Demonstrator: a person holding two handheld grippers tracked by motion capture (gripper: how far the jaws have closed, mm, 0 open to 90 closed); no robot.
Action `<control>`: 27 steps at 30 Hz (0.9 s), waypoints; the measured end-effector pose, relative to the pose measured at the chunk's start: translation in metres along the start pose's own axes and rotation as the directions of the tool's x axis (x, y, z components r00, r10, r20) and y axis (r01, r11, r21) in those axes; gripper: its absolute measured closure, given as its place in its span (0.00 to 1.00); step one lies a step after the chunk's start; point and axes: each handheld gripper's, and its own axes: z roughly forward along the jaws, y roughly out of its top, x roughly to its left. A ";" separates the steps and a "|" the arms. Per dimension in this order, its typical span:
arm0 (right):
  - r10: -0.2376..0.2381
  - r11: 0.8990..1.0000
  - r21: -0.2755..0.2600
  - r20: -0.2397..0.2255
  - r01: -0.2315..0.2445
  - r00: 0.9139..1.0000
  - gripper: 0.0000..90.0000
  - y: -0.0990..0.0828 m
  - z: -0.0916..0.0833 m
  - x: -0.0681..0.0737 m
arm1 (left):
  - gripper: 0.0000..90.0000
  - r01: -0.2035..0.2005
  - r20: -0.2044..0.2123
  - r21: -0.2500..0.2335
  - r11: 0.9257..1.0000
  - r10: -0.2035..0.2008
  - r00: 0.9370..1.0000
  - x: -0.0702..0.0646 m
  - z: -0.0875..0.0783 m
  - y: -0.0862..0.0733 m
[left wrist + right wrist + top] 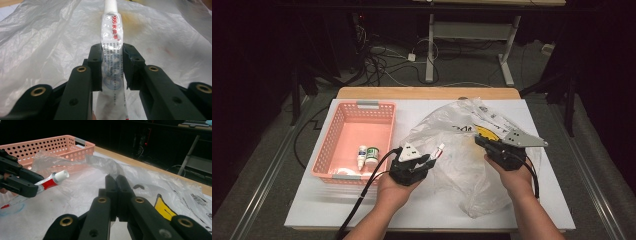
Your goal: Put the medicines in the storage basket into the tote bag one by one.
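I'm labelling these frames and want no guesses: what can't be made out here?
- Tube: lower end cut off by the bottom edge in the left gripper view; small print blurred.
- Two bottles in the basket: labels too small in the high view.
- Right hand-held gripper: whether it pinches the plastic bag, hidden by its own jaws.

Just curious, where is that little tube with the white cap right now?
The tube sits clamped in the left gripper, above the plastic bag, just right of the pink basket.
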 end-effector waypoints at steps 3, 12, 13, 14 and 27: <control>-0.001 1.000 0.000 -0.003 0.001 1.000 1.00 0.000 0.000 0.001 | 0.77 0.018 0.004 -0.006 1.000 -0.018 1.000 0.002 0.005 0.002; -0.002 1.000 -0.003 -0.003 0.002 1.000 1.00 0.001 -0.001 0.003 | 0.77 -0.003 0.009 0.019 1.000 0.003 1.000 -0.004 0.022 0.007; -0.005 1.000 -0.005 -0.004 0.005 1.000 1.00 0.001 -0.001 0.003 | 0.77 -0.005 0.006 0.020 1.000 0.005 1.000 -0.006 0.024 0.008; -0.003 1.000 -0.007 -0.005 0.003 1.000 1.00 0.001 -0.001 0.003 | 0.77 -0.011 0.001 0.020 1.000 0.011 1.000 -0.007 0.025 0.009; -0.002 1.000 -0.022 -0.011 0.001 1.000 1.00 0.004 0.000 0.004 | 0.77 -0.046 0.004 0.060 0.997 0.046 0.999 -0.017 0.063 0.025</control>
